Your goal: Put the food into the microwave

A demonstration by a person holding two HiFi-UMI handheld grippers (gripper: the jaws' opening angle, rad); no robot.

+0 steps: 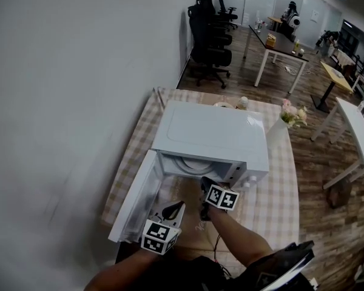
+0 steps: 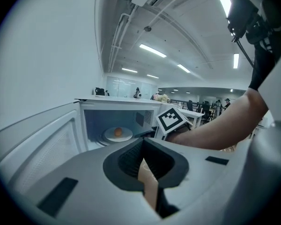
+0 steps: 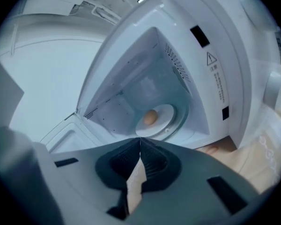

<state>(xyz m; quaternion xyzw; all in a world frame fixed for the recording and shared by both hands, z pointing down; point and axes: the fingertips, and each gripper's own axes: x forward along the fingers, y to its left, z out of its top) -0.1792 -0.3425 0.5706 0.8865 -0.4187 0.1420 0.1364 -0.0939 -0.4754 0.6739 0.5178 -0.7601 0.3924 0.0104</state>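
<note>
1. Food (image 2: 117,132), a small orange round piece, already lies inside the microwave (image 1: 212,132), on a white plate (image 2: 107,137) in the middle of the cavity floor.
2. The microwave stands about the middle of the tabletop (image 1: 285,180), with its opening facing the near edge. Its door (image 1: 136,196) is swung wide toward the left edge.
3. The left gripper (image 1: 177,208) hovers over the near edge, just beside the open door. Its jaws are pressed together with nothing between them.
4. The right gripper (image 1: 205,185) hangs in front of the cavity mouth, outside it and apart from the plate. Its jaws are likewise pressed together and empty.
5. Neither gripper touches the food, the plate or the door as far as the views show.
6. Judged from this, the loading itself looks done: the food is in place and released.
7. What seems left is closing the door, if the task takes that in. The left gripper is the nearer one for pushing it round.
8. A vase of flowers (image 1: 291,117) by the right edge stands clear of all this.
</note>
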